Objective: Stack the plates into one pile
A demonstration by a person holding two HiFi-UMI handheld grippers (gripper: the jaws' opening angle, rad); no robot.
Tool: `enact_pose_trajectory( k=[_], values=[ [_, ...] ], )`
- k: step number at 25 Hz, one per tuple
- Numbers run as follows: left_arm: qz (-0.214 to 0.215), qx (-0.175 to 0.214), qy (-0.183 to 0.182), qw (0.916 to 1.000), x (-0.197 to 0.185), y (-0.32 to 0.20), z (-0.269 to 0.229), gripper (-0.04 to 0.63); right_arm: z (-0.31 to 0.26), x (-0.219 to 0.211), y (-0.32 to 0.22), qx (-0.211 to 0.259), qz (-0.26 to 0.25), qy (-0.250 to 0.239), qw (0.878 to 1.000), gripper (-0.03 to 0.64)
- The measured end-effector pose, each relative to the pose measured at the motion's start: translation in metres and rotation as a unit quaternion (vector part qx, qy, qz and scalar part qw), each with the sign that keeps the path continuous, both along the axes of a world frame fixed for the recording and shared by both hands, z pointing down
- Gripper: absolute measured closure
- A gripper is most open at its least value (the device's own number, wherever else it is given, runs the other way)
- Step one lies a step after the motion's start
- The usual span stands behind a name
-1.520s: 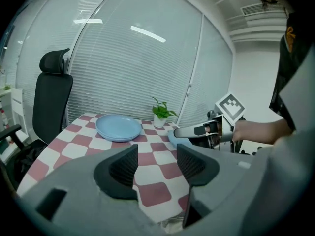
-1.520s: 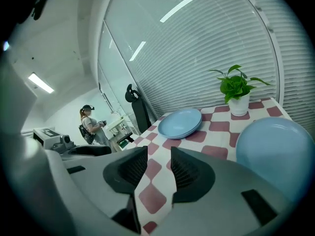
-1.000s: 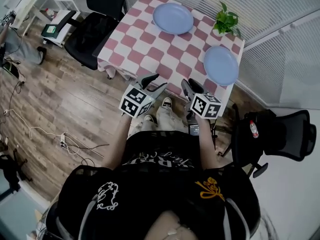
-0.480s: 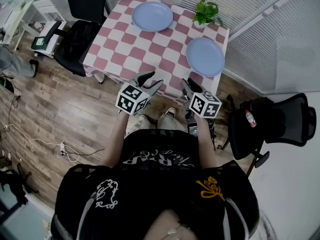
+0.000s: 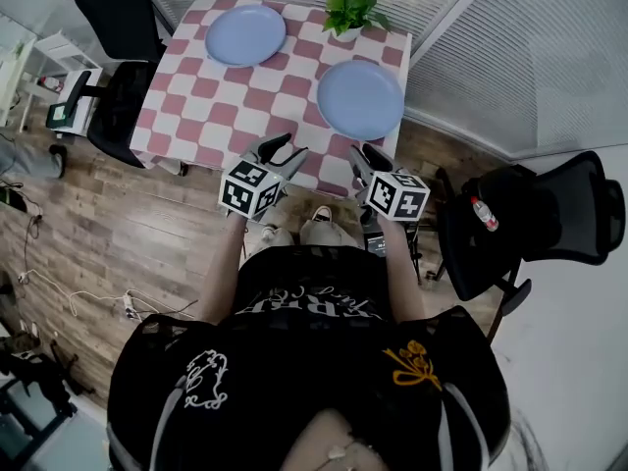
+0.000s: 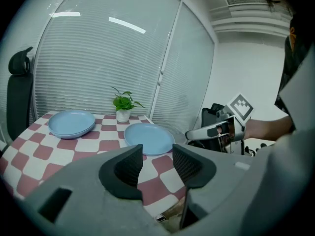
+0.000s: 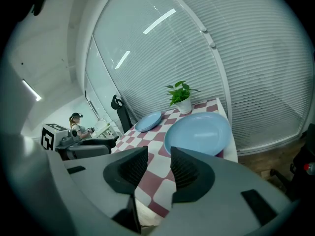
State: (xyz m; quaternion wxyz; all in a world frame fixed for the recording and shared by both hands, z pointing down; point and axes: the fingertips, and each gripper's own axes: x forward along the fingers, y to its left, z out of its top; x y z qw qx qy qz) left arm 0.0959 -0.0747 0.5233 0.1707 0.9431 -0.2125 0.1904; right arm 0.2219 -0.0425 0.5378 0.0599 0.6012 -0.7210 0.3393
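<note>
**2 plates lie apart, both grippers open at the near edge**

2 light blue plates lie on a surface [image 5: 211, 106] covered with a pink-and-white checked cloth, and they are not stacked. The near plate [image 5: 360, 98] lies toward the right side of the surface, close to the edge facing the person. The far plate [image 5: 245, 35] lies at the back left, well apart from it. A small potted plant [image 5: 348, 8] stands at the back edge, between the 2 plates and nearer the right corner.

The person holds both grippers side by side at the near edge of the surface, pointing toward the plates and tilted slightly down. The left gripper [image 5: 283, 149] has its jaws wide apart with only the checked cloth showing through the gap. The right gripper [image 5: 367, 157] is just short of the near plate, with its jaws also well apart and closed on nothing. Neither gripper touches a plate.

A black office chair [image 5: 113, 106] stands at the left of the surface on the wooden floor [image 5: 128, 224]. A second black chair [image 5: 535, 224] stands to the person's right. White blinds [image 5: 510, 57] cover the windows behind and beside the surface.
</note>
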Motion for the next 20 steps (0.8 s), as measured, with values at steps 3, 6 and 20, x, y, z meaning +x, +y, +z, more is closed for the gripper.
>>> enact_pose_trajectory(
  k=[3, 6, 20],
  values=[
    [-0.006, 0.000, -0.004, 1.0000, 0.020, -0.004, 0.002, 0.394, 0.004, 0.023, -0.001, 0.000, 0.003, -0.004, 1.000, 0.472],
    [-0.012, 0.002, -0.009, 0.9999, 0.033, -0.005, 0.004, 0.394, 0.008, 0.041, 0.001, 0.001, 0.006, -0.008, 1.000, 0.472],
    [0.032, -0.013, -0.052, 0.9981, 0.051, -0.025, 0.028, 0.394, 0.043, 0.075, -0.001, -0.030, 0.060, -0.014, 0.998, 0.473]
  ],
)
